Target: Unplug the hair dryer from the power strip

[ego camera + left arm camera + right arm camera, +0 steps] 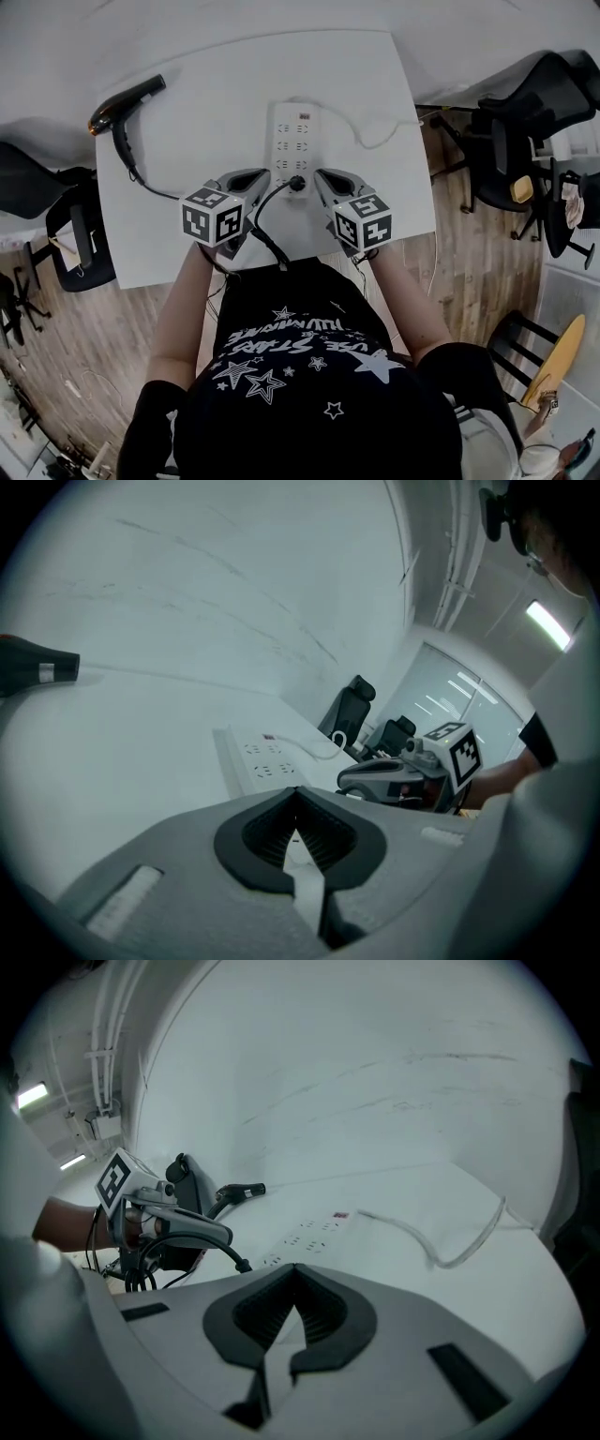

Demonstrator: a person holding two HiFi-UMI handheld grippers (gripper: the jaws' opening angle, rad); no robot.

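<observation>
1. The room: a plank floor (94, 356) lies around the counter. The two gripper views add a pale wall (375, 1072) behind it and ceiling lights (548, 625), which the head view leaves out.
2. The counter (187, 244) is a white rectangle, mostly bare. There is wide open surface at its far side and on its left. Its near edge meets the person's black star-printed shirt (300, 375).
3. Black office chairs (525, 131) crowd the right edge, and another chair (56, 211) sits by the left edge.
4. The power strip (292, 141) lies lengthwise mid-counter, with bare surface on both sides.
5. The hair dryer (127, 101) rests at the far left corner, close to the edge and well apart from both tools. The left gripper view catches only its end at the picture's side.
6. The left tool (251, 180) sits just left of the strip's near end. Its own view shows it clenched, tips meeting, with nothing between them (298, 789).
7. The right tool (328, 183) sits just right of that same end. It is likewise clenched and empty (295, 1267).
8. The dryer's black cord (134, 176) runs down the left side toward the left tool. The strip's white cord (384, 136) loops off to the right.
9. The black plug (298, 184) sits in a socket at the strip's near end, between the two tool tips and touching neither. The right gripper view shows it (242, 1265), while the left gripper view does not.
</observation>
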